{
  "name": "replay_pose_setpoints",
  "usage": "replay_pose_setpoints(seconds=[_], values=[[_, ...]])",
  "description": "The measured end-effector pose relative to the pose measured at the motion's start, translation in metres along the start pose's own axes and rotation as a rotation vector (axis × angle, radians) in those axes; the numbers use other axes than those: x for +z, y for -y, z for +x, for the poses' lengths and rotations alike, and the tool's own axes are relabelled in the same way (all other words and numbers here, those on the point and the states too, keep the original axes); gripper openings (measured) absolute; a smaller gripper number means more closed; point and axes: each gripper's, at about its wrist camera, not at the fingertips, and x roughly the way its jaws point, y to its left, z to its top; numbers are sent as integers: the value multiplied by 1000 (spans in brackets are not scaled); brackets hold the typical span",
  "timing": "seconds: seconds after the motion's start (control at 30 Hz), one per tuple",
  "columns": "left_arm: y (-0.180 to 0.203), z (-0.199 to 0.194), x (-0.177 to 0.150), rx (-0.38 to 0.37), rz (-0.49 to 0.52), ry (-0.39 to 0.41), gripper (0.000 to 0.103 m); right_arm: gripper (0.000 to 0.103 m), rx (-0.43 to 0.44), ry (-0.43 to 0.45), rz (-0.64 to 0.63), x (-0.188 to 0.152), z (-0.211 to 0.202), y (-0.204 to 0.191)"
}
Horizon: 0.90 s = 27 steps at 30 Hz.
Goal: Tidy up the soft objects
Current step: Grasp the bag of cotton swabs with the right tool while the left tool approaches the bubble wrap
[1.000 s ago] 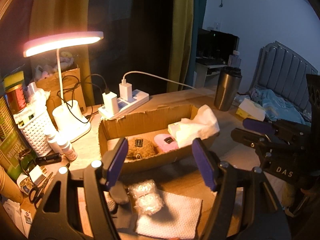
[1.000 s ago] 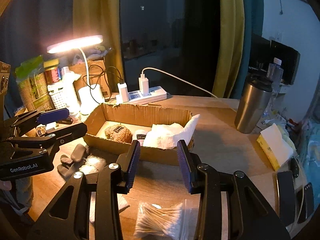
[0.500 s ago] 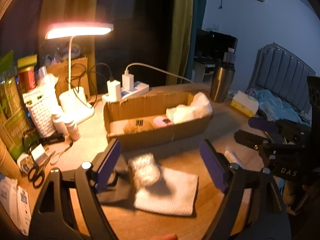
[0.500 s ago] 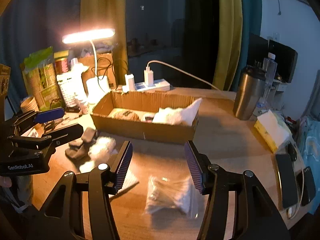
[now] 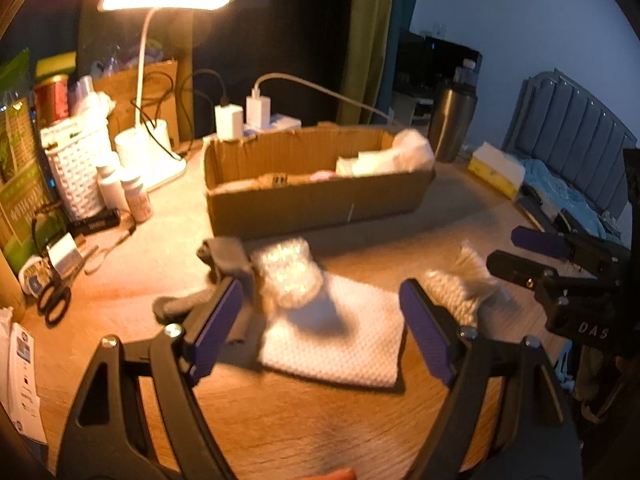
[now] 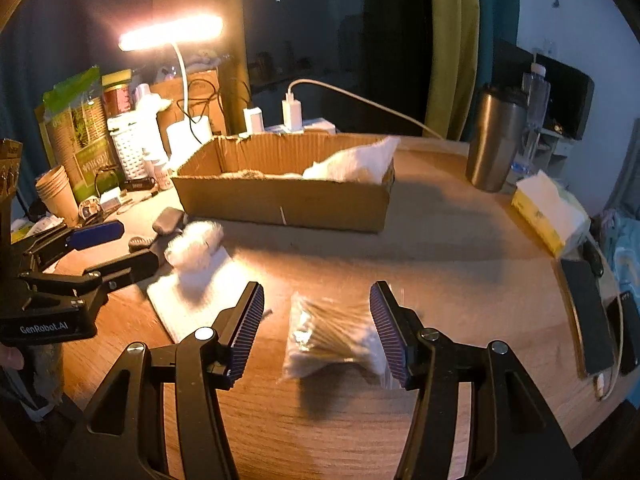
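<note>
A cardboard box (image 5: 316, 200) (image 6: 288, 200) on the wooden table holds white tissue (image 5: 396, 156) (image 6: 356, 162), a brown plush and a pink item. In front of it lie a white cloth (image 5: 340, 340) (image 6: 188, 304), a clear bag of cotton balls (image 5: 288, 272) (image 6: 196, 244), dark socks (image 5: 224, 256) (image 6: 168, 218) and a bag of cotton swabs (image 6: 332, 336) (image 5: 460, 284). My left gripper (image 5: 320, 332) is open and empty above the cloth. My right gripper (image 6: 316, 328) is open, its jaws either side of the swab bag and above it.
A lit desk lamp (image 5: 160, 0), a white basket (image 5: 76, 168), bottles, scissors (image 5: 52, 300) and a power strip (image 5: 260, 120) crowd the left and back. A steel tumbler (image 6: 496, 140), a tissue pack (image 6: 548, 212) and phones (image 6: 588, 316) sit on the right.
Both grippers have pulled back from the box and dropped lower toward the table front. Their jaws have opened wider. The right one now frames the swab bag.
</note>
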Motion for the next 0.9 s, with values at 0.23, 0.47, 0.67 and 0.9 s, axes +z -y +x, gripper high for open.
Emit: replay_pose_setpoints(seconds=[0.23,0.47,0.67,0.9], values=[[3,19,-7,13,0,-48,82,59,1,-33,22,-11,15,9],[10,36,-9,13,14,-92,82,77,5,-59,50,-20,32,21],[10,45,-4,24,13,-99,82,78,15,-89,54,-22,44,23],[5,53,3,43,5,-101,82,79,31,-109,58,-21,54,22]])
